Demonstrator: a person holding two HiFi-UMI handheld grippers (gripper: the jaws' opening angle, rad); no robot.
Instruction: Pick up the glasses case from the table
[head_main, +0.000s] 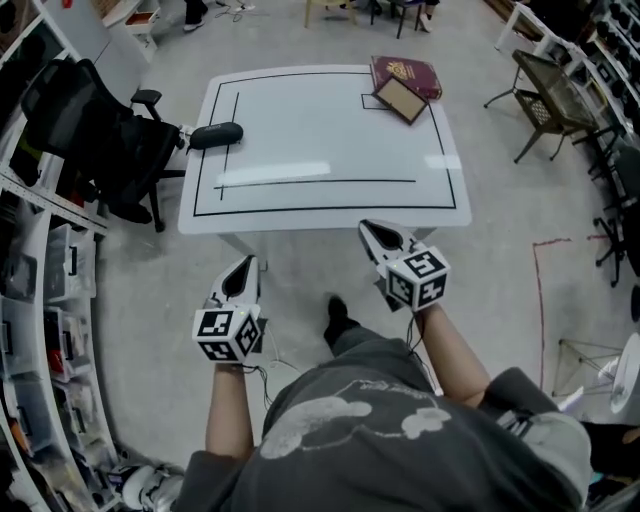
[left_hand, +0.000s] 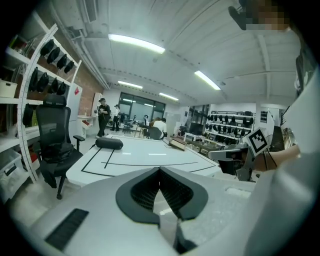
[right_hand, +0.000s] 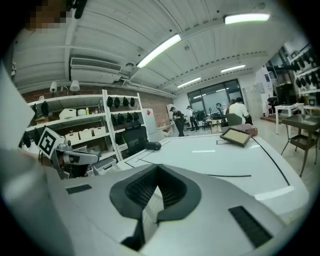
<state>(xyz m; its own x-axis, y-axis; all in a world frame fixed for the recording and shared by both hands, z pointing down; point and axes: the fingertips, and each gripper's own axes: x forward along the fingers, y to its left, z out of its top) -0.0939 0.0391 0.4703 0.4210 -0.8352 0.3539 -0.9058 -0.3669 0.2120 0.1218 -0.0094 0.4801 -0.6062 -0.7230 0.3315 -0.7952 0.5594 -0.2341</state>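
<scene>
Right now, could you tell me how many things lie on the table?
3: a glasses case at the left edge, a red book at the far right corner, a frame against it.

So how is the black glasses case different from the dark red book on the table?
The glasses case is black; the book is dark red. The glasses case is long and rounded; the book is flat and square-cornered. The glasses case lies alone at the table's left edge; the book sits at the far right corner with a framed board close beside it. Both rest on the white table, untouched.
</scene>
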